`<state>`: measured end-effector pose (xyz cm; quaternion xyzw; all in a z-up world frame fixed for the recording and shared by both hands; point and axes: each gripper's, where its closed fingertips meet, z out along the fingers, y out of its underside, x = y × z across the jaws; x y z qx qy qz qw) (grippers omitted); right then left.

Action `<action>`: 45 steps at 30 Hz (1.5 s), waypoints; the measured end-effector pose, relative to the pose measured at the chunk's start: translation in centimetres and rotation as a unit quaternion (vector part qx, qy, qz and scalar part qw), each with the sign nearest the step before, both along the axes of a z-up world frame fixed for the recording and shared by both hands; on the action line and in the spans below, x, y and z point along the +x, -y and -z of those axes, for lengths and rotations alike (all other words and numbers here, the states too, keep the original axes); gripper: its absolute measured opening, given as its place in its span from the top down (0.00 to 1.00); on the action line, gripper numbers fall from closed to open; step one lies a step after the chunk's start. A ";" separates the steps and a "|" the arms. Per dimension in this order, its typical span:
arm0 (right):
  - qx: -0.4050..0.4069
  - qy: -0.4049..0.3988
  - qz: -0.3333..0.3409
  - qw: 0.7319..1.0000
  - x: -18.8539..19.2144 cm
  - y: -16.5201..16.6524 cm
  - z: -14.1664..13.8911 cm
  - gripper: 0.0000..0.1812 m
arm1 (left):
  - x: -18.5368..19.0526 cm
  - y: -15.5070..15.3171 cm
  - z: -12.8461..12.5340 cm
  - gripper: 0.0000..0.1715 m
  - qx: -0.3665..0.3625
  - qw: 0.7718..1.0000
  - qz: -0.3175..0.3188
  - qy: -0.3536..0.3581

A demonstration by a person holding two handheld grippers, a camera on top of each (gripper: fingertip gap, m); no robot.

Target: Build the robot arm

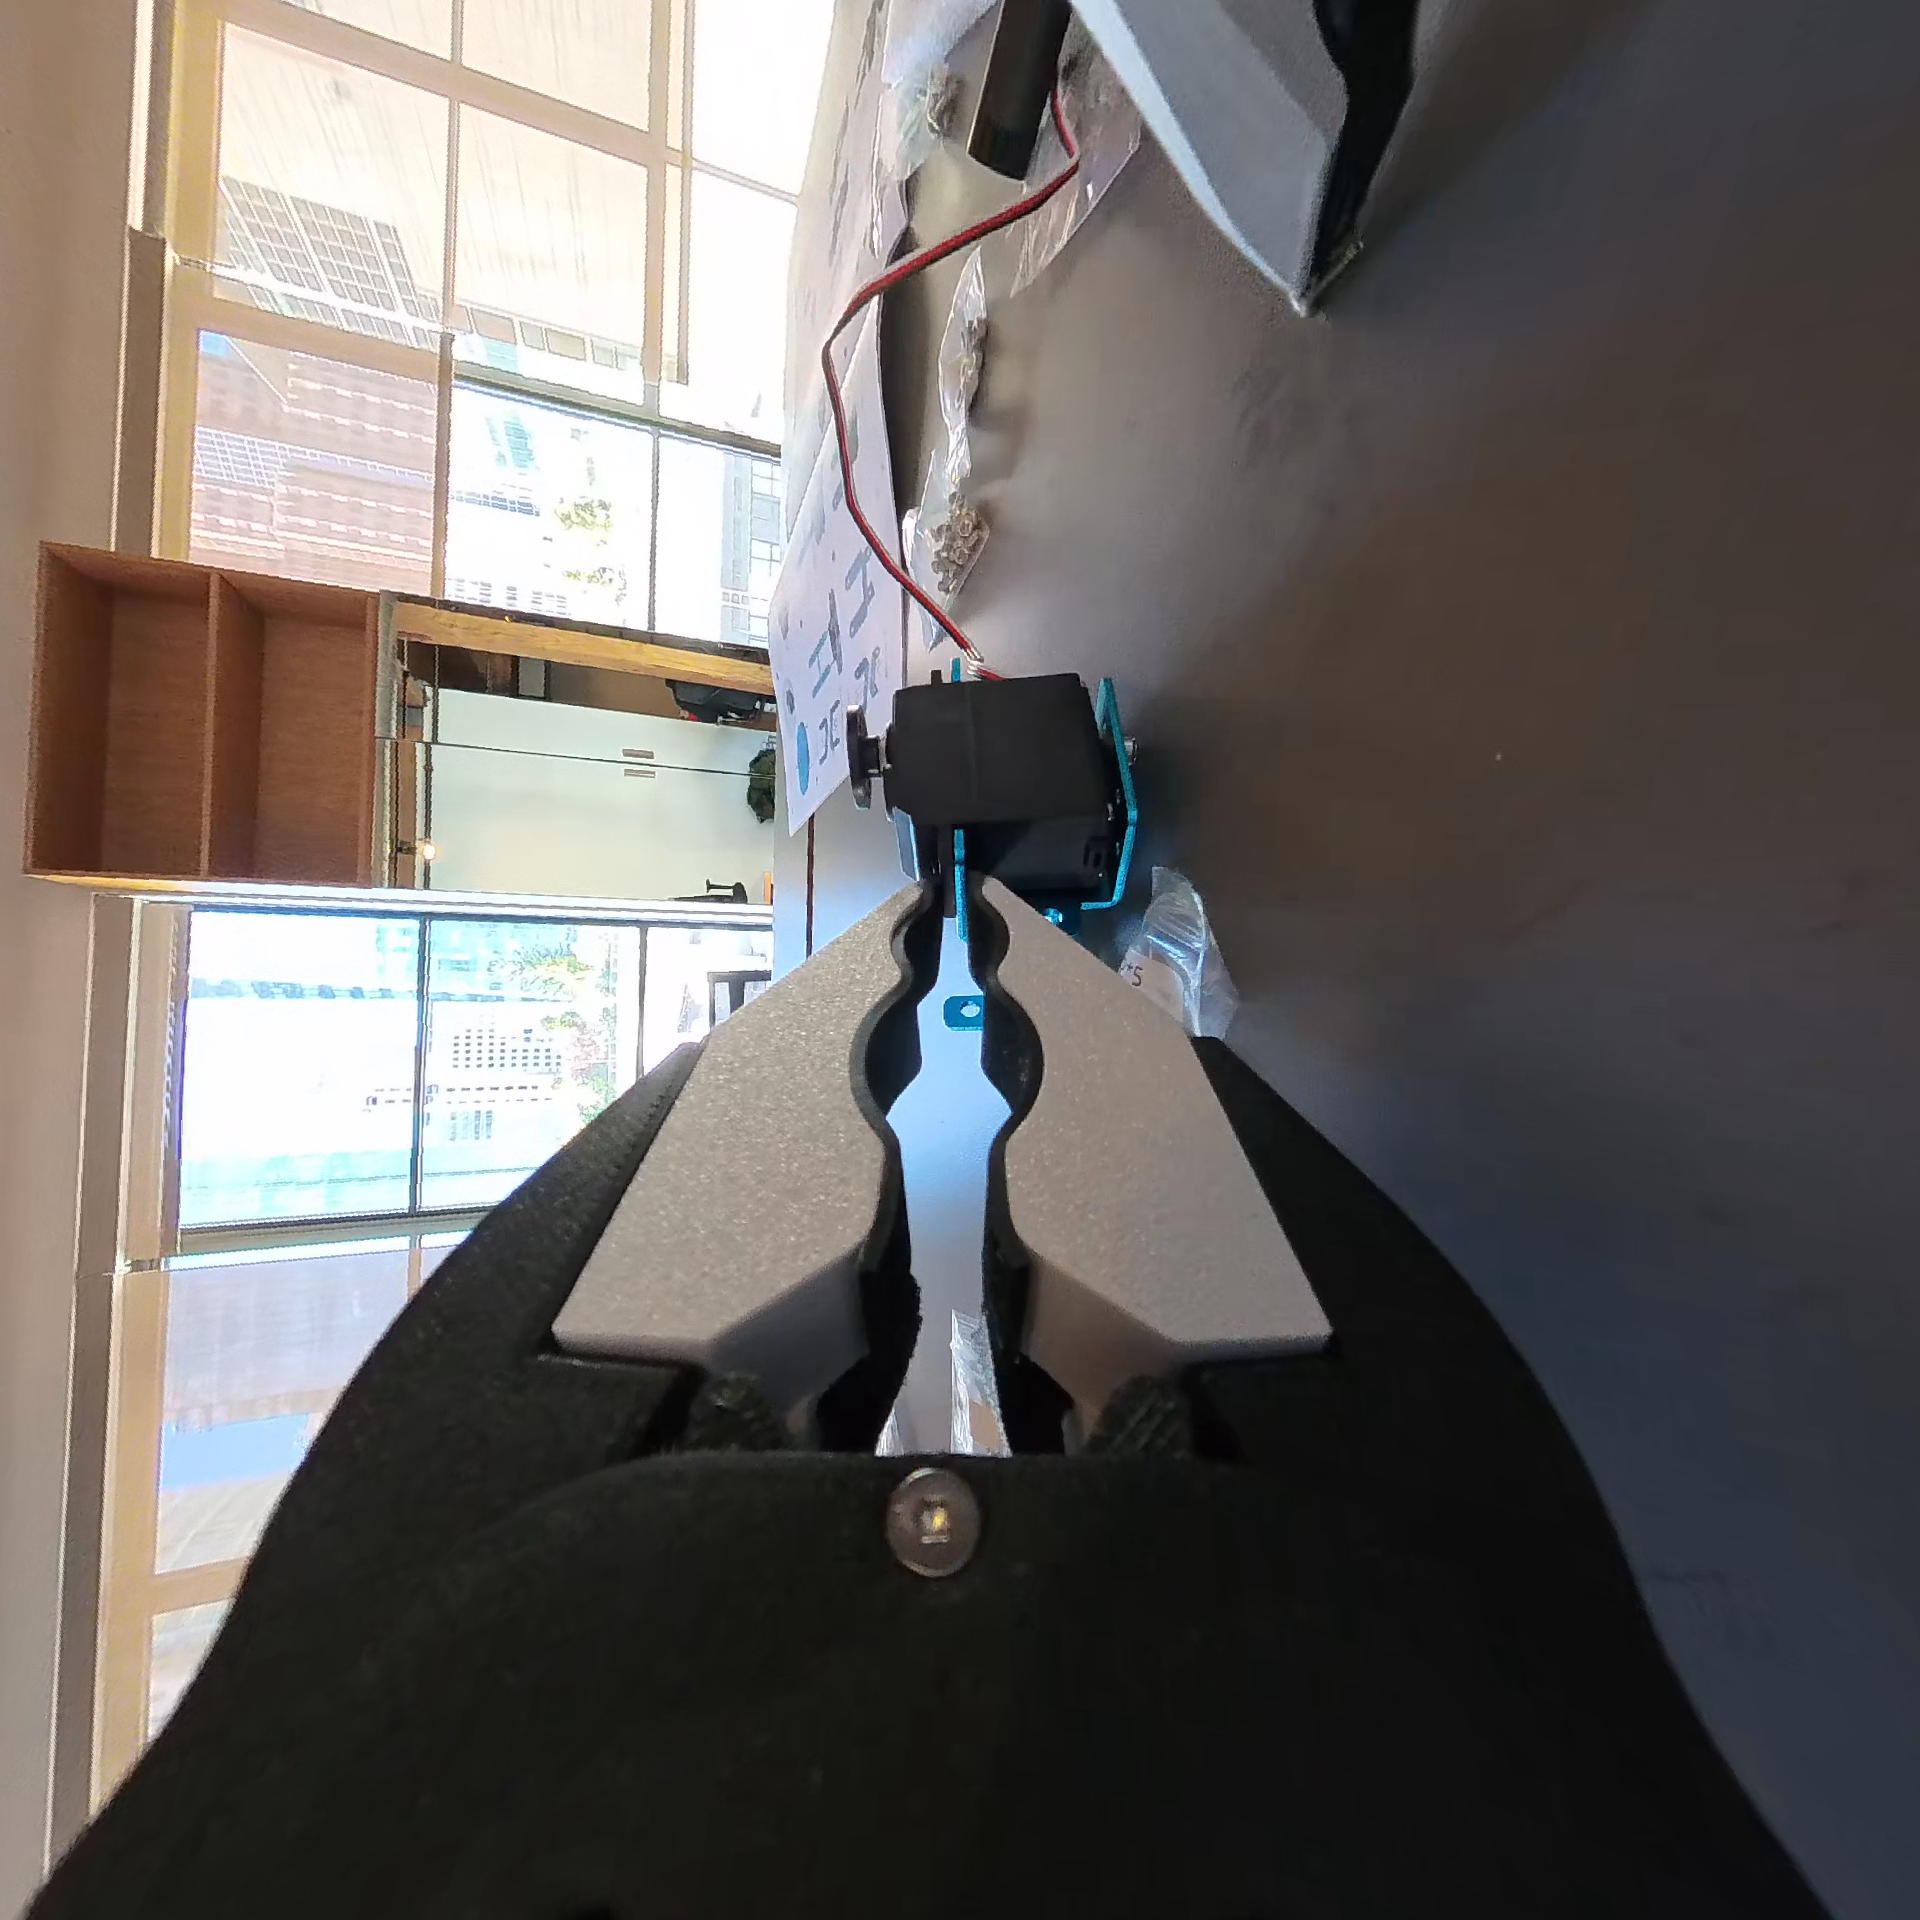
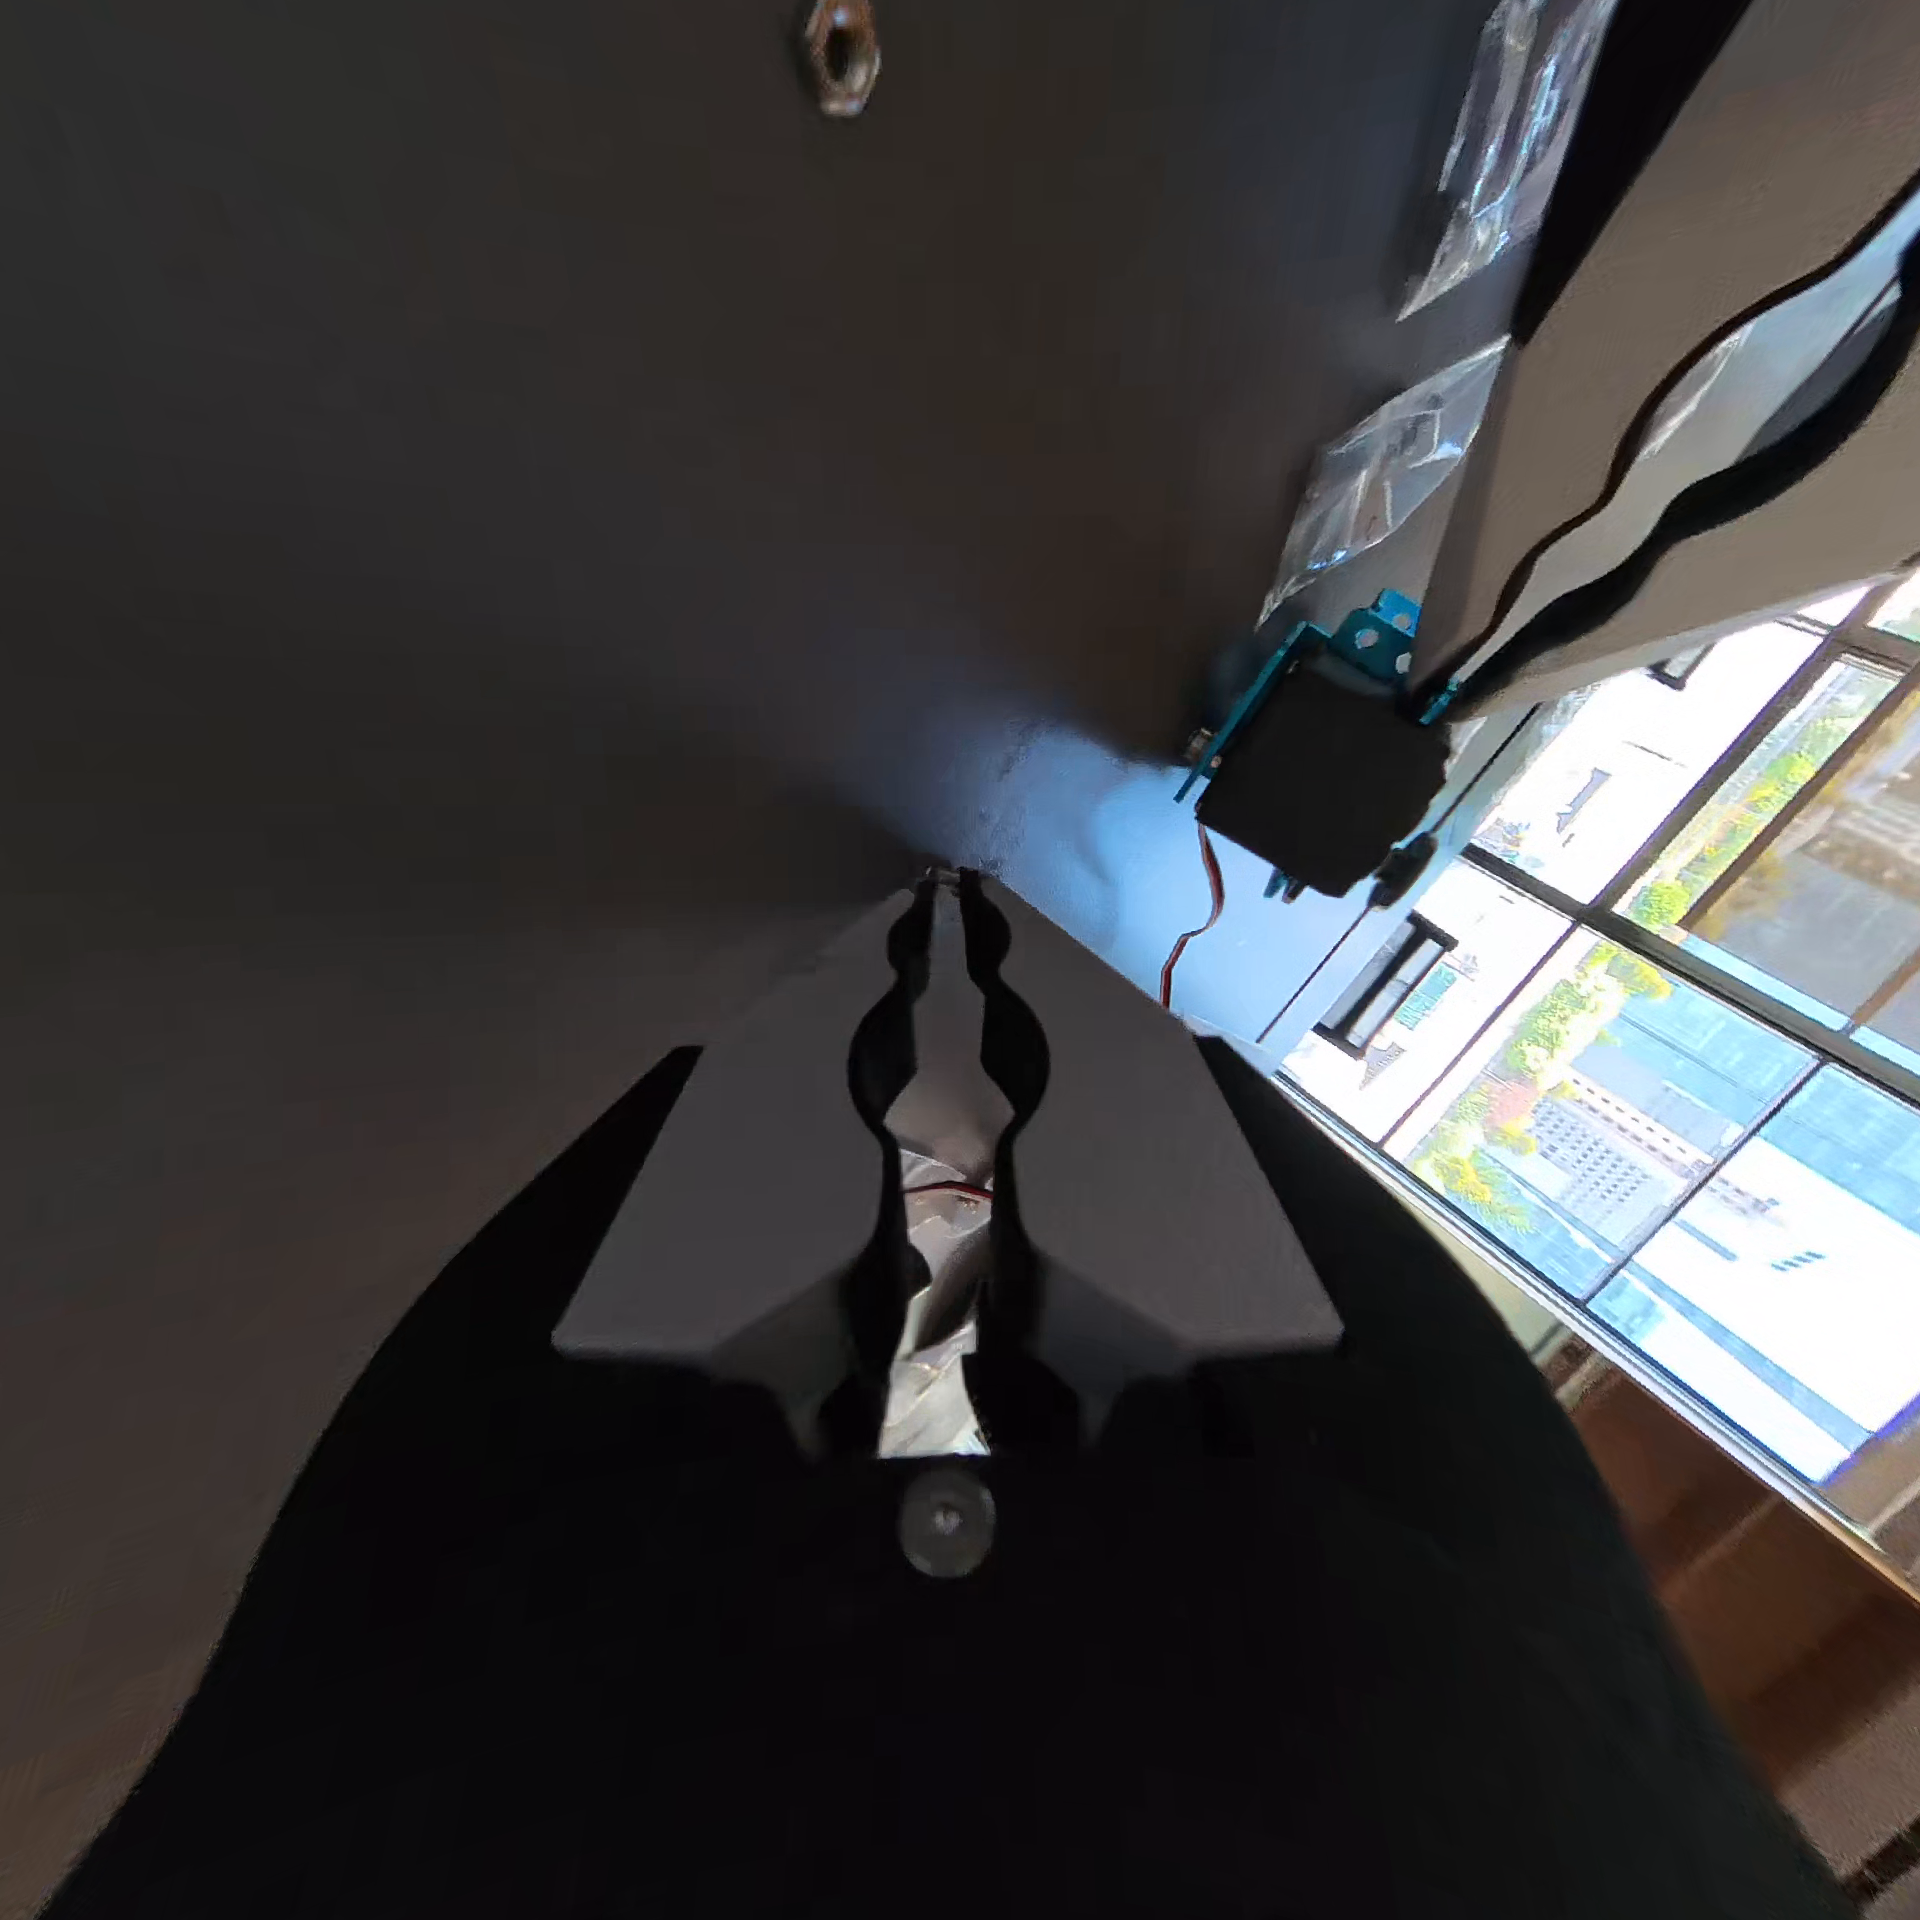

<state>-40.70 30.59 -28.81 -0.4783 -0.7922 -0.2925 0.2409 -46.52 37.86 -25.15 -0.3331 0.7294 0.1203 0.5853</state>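
My left gripper (image 1: 961,902) is shut on the edge of a teal metal bracket (image 1: 1120,790) that carries a black servo motor (image 1: 992,764), and holds it just above the dark table (image 1: 1507,883). A red and black wire (image 1: 883,488) runs from the servo. My right gripper (image 2: 945,883) is nearly shut, and its tips pinch a tiny silvery metal part (image 2: 940,876) close over the table (image 2: 468,468). The servo (image 2: 1320,774) and bracket (image 2: 1374,629) also show in the right wrist view, up and to the right, held by the other gripper (image 2: 1621,416).
A printed paper sheet (image 1: 842,623), small clear bags of screws (image 1: 961,520) and a white box (image 1: 1226,125) lie on the table beyond the servo. A loose metal nut (image 2: 840,64) lies on the table ahead. More plastic bags (image 2: 1371,457) lie beside the other gripper. Large windows are behind.
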 end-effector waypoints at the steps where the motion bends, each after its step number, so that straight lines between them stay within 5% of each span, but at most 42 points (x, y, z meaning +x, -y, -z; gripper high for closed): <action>1: -0.012 -0.010 0.005 1.000 -0.1 0.3 0.0 0.97 | 0.0 0.0 0.0 0.98 0.000 1.000 0.000 0.000; 4: -0.091 -0.107 0.070 0.988 0.0 1.2 -0.5 0.95 | 0.0 0.0 0.0 0.98 0.002 1.000 -0.001 -0.001; 6: -0.183 -0.208 0.141 0.951 0.3 1.4 -0.5 0.94 | 0.0 0.0 0.0 0.98 0.002 1.000 -0.002 -0.002; 8: -0.267 -0.326 0.196 0.885 0.4 0.7 -0.9 0.94 | 0.0 0.0 0.0 0.98 0.002 1.000 -0.002 -0.002; 10: -0.356 -0.420 0.272 0.789 0.2 -0.2 -1.3 0.98 | 0.0 -0.1 0.0 0.98 0.001 1.000 -0.003 -0.001; 12: -0.395 -0.452 0.362 0.713 0.1 -1.1 -1.6 0.97 | 0.0 -0.1 0.1 0.98 0.003 1.000 -0.005 -0.002; 13: -0.399 -0.452 0.390 0.696 -0.1 -1.2 -1.7 0.96 | 0.0 -0.2 0.1 0.98 0.002 1.000 -0.006 -0.003; 17: -0.344 -0.401 0.462 0.713 0.1 -0.9 -2.2 0.92 | 0.0 -0.2 0.1 0.98 0.002 1.000 -0.007 -0.003; 20: -0.347 -0.394 0.491 0.695 -0.9 -0.2 -1.8 0.88 | 0.0 -0.2 0.1 0.98 0.000 1.000 -0.007 -0.002; 23: -0.295 -0.375 0.511 0.715 0.1 -0.7 -0.6 0.88 | 0.0 -0.2 0.1 0.98 -0.001 1.000 -0.007 -0.002; 25: -0.308 -0.383 0.521 0.698 -0.2 -0.5 -0.1 0.88 | 0.0 -0.2 0.1 0.98 -0.002 1.000 -0.007 -0.001; 28: -0.313 -0.393 0.533 0.681 -0.2 -0.5 0.1 0.90 | 0.1 -0.2 0.0 0.98 -0.003 1.000 -0.007 -0.001; 45: -0.300 -0.383 0.535 0.691 -0.5 -0.5 0.3 0.97 | 0.0 -0.1 0.0 0.98 -0.004 1.000 -0.007 -0.002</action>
